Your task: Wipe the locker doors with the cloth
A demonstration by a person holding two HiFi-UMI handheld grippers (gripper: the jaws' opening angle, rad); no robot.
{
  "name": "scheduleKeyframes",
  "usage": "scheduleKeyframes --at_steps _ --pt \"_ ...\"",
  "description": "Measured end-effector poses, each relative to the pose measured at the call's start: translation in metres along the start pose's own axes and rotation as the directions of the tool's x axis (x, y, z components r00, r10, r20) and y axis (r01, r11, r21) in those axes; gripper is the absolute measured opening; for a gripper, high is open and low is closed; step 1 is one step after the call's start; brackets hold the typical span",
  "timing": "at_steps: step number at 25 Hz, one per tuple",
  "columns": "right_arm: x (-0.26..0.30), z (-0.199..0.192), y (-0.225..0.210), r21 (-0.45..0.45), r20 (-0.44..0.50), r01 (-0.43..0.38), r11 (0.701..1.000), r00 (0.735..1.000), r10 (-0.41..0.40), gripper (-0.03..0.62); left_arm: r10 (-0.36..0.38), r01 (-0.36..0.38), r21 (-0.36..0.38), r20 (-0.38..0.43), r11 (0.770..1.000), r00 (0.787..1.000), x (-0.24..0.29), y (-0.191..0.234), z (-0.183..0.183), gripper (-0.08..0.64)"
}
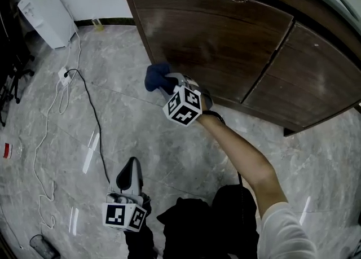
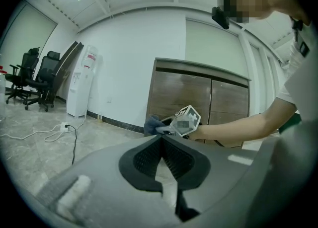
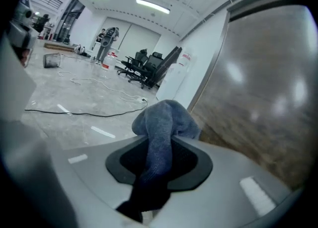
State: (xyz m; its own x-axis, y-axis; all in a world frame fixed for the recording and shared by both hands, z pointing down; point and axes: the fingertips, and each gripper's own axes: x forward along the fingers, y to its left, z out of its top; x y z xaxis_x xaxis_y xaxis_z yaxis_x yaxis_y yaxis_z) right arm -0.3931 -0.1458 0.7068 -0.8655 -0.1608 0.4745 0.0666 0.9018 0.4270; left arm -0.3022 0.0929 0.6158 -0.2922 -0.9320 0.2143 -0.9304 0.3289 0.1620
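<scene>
**Cloth clamped in R gripper, held at lower L corner of locker door**

Nearest the body, the left gripper (image 1: 131,167) is held low over the marble floor (image 1: 169,156), w/ its marker cube (image 1: 124,216) toward the person. In the left gripper view its jaws are seen pressed together at the tips, w/ nothing between them.

Further out, a bare forearm (image 1: 242,153) is stretched fwd and up to the right gripper (image 1: 168,83), whose marker cube (image 1: 183,106) is turned toward the camera. In the right gripper view the jaws are seen clamped on the cloth (image 3: 161,127): a dark blue-grey cloth, bunched into a rounded wad past the tips, w/ a tail pulled back between the pads.

In the head view the cloth (image 1: 157,77) is seen at the lower L corner of the left locker door (image 1: 220,38), near its bottom edge. It appears to be touching the wood, but actual contact can't be confirmed from these angles. The door is dark brown wood grain w/ pale smears and reflections on it. The right locker door (image 1: 310,77) is set just beside it, a thin seam between the two; nothing is touching it.

Farther off on the floor, a black cable (image 1: 93,111) is run to a white power strip (image 1: 63,75), and a thin white cord (image 1: 45,156) is looped nearby. A white water dispenser (image 1: 45,12) is stood vs. the far wall. Office chairs (image 3: 149,68) are visible well apart, at the back of the rm.
</scene>
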Motion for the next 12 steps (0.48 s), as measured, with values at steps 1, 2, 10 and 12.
scheduleKeyframes --at_steps 1,2,10,12 --pt "-0.013 0.007 0.003 -0.020 0.026 -0.011 1.000 1.000 0.012 0.109 -0.006 0.006 0.005 0.003 1.000 1.000 0.003 -0.006 0.003 0.000" --pt "-0.026 0.013 0.005 -0.033 0.049 -0.021 0.999 0.999 0.023 0.110 -0.010 0.010 0.010 0.007 1.000 1.000 0.005 -0.013 0.007 0.000" --pt "-0.164 0.039 -0.009 0.010 0.135 -0.056 0.998 0.989 0.054 0.110 -0.042 0.042 0.026 0.002 0.999 0.999 0.011 -0.089 0.072 0.000" --pt "-0.207 0.049 -0.021 0.059 0.150 -0.057 0.997 0.987 0.048 0.110 -0.058 0.058 0.031 0.001 0.998 0.998 0.012 -0.114 0.105 0.000"
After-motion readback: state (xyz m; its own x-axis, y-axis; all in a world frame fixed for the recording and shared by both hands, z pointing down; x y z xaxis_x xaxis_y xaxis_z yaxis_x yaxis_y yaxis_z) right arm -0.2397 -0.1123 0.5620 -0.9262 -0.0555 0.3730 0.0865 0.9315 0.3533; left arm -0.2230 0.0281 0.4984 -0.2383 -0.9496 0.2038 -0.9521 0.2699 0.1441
